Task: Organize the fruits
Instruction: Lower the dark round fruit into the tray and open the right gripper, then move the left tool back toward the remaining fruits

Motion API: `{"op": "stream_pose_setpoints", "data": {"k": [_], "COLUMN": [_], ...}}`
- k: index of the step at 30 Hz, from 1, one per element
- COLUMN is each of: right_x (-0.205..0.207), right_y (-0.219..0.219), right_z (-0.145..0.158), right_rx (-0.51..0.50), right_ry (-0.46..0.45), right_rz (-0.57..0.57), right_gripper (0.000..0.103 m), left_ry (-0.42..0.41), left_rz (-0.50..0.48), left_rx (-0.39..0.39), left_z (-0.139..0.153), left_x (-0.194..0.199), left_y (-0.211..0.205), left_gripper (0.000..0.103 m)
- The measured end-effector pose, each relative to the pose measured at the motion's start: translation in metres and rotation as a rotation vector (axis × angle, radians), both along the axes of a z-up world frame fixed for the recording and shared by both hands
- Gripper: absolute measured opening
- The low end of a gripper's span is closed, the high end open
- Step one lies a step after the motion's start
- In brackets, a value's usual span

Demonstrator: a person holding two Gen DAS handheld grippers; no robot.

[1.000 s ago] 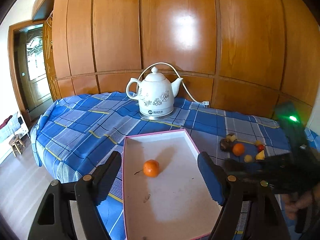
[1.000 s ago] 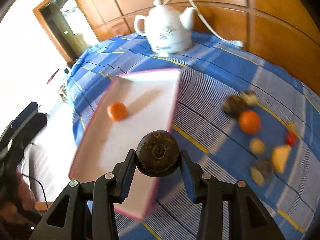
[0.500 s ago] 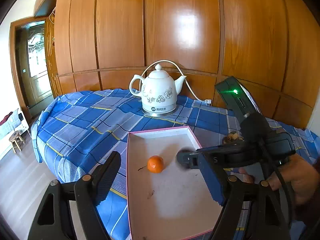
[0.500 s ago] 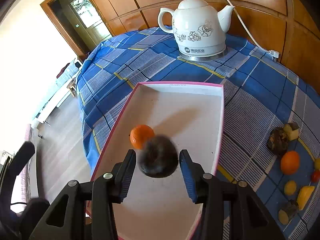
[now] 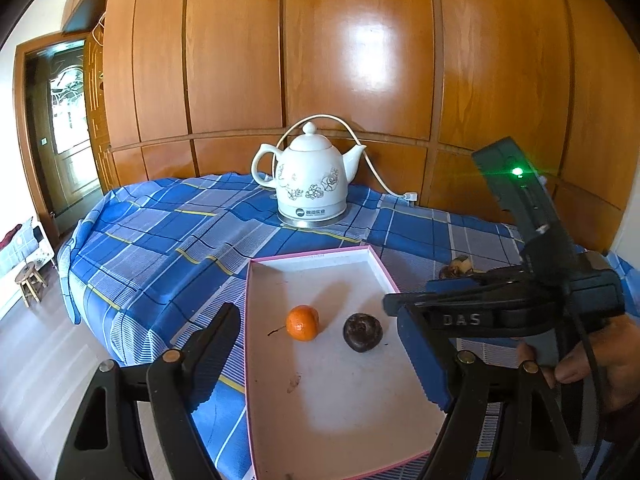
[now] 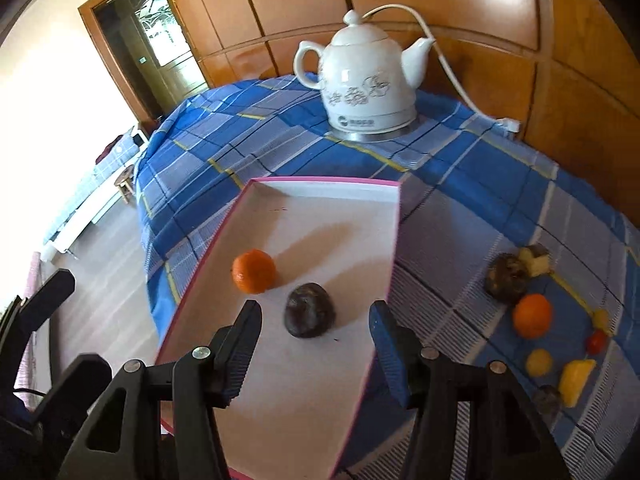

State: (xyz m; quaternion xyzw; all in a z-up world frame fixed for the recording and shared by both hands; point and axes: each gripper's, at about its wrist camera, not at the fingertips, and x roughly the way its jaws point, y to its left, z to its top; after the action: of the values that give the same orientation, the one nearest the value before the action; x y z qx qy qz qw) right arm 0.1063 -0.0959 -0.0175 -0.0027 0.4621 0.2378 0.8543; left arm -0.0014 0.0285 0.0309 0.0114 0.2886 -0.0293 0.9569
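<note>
Plaid tablecloth (image 6: pixel 248 140), tray (image 6: pixel 320 188) lengthwise toward kettle (image 6: pixel 362 84) (fruit inside)

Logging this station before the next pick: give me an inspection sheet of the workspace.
Surface: table under blue checked cloth.
Job's things: tray holds a tangerine and a dark fruit, apart; more fruit lies on the cloth, including an orange.
Clutter: kettle behind the tray.
Grippers: right gripper open above the dark fruit; left gripper open, empty.
Cables: kettle cord runs to the wall.
Surroundings: wood panelling, door.
</note>
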Motion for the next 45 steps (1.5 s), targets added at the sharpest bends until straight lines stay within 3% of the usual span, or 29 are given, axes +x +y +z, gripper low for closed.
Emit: {"op": "stream_pose_setpoints", "data": {"k": [13,22,30,45], "right_x": [-0.039,-0.063,-0.078,-0.084], "right_y": [-0.034,-0.053,-0.071,-0.079], "right_z": [0.022,0.042,0.058,0.066], "right_rx": [-0.203,-0.290,-0.292,-0.302], "right_ry": [-0.212,-0.329,-0.385,-0.427], "right_rz": [-0.111,-0.187,-0.255,-0.263], "right_gripper": [0.057,0.057,0.057,0.057], "left_ry": [0.057,0.075,0.076,0.096], "left_rz": [-0.034,-0.075,-0.112,-0.139], "left_rx": [0.005,0.019,0.040,0.061], "left_z": [-0.014,-0.017,-0.016,-0.019], "left_x": [0.004,0.005,0.002,0.005], "left_y": [-0.016,-0.035,-0.053,-0.069], "left_gripper": [0.082,0.082,0.082,0.082]}}
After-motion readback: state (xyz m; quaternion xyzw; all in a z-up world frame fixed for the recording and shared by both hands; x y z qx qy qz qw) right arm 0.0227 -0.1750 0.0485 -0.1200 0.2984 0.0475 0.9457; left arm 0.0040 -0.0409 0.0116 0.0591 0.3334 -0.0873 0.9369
